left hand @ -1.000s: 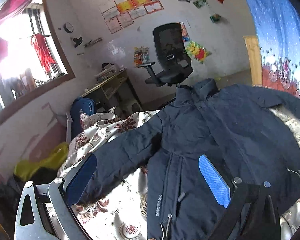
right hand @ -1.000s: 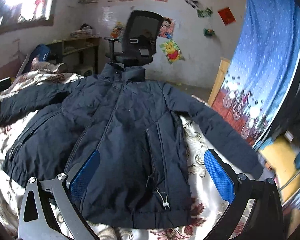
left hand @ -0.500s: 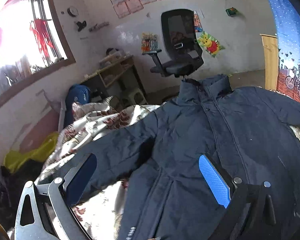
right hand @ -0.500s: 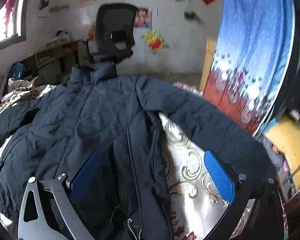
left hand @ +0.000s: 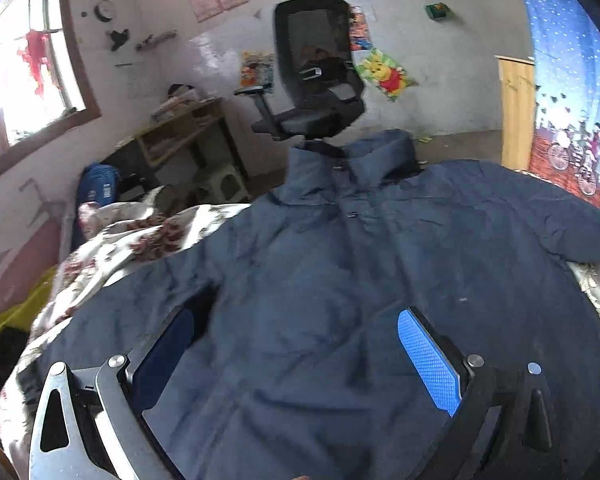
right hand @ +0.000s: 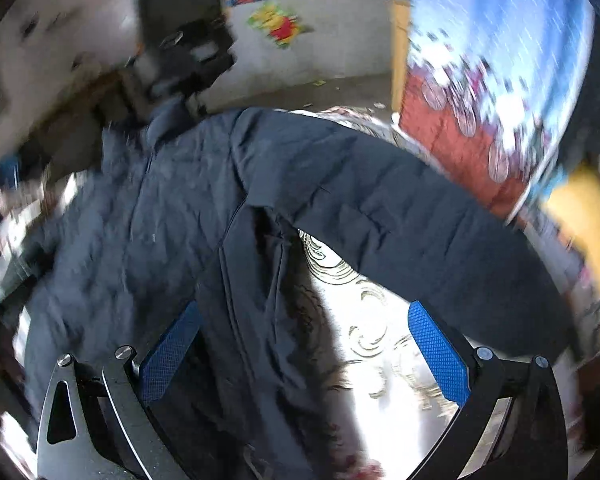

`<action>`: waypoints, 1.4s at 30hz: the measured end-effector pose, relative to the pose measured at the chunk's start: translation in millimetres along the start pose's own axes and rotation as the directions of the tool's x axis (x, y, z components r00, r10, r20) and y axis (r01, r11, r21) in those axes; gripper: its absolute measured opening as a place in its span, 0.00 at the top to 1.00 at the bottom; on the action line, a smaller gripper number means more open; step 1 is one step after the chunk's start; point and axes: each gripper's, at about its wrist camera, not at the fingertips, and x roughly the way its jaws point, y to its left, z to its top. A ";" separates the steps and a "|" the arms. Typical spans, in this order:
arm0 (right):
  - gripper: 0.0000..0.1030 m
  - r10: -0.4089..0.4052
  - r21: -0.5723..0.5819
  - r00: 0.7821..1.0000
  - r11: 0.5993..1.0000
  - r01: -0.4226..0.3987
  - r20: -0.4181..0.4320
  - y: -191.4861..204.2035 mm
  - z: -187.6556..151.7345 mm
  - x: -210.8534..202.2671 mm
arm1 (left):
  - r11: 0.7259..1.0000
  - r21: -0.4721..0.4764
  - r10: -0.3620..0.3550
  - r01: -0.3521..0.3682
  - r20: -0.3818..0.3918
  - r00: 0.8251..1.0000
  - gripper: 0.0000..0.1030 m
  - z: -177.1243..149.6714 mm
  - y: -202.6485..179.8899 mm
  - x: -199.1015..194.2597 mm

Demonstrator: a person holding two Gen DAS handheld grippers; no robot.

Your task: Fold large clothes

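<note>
Puffy navy jacket (left hand: 340, 280) flat on floral bedsheet (right hand: 364, 320), sleeves out.

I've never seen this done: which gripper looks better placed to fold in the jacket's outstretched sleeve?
Probably the right gripper: open, it faces the sleeve spread across the bedspread. The left gripper, also open, hovers over the jacket's body.

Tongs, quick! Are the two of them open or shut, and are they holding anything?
Left tongs: open, holding nothing, over the dark blue jacket.
Right tongs: open, holding nothing, over the jacket's side edge and the patterned bedspread.
</note>
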 end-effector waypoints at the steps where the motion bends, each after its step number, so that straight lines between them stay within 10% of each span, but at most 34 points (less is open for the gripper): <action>1: 0.01 0.043 0.075 0.999 0.996 -0.044 0.004 -12.2 -5.8 5.7 | 1.000 0.008 -0.030 0.030 -0.005 1.000 0.00 2.0 -9.4 4.2; 5: 0.01 0.148 0.327 0.985 0.930 -0.170 0.094 -57.2 -30.5 22.5 | 0.990 0.026 -0.138 0.139 -0.033 0.990 0.00 9.3 -42.7 21.2; 14: 0.05 0.109 0.606 0.968 0.763 -0.226 0.224 -127.1 -43.1 42.3 | 0.970 0.041 -0.236 0.239 -0.067 0.969 0.00 25.0 -111.4 62.9; 22: 0.67 0.021 0.715 0.986 0.685 -0.136 0.168 -155.9 -36.8 63.8 | 0.955 -0.044 -0.296 0.293 -0.134 0.946 0.00 46.2 -148.7 106.5; 26: 0.91 -0.020 0.695 0.986 0.712 -0.100 0.163 -165.3 -26.1 63.3 | 0.944 -0.083 -0.330 0.320 -0.150 0.932 0.00 50.5 -158.1 125.0; 34: 0.98 -0.131 0.527 0.962 0.850 -0.015 0.239 -161.9 4.9 26.4 | 0.945 0.019 -0.315 0.328 -0.225 0.922 0.00 41.6 -190.5 148.6; 38: 0.99 -0.186 0.368 0.919 0.929 0.049 0.347 -141.7 35.9 -7.0 | 0.935 0.036 -0.334 0.353 -0.247 0.910 0.00 43.6 -180.8 144.4; 42: 0.99 -0.178 0.151 0.849 0.982 0.117 0.497 -95.7 63.9 -47.6 | 0.947 0.043 -0.304 0.317 -0.191 0.933 0.00 46.2 -140.6 126.3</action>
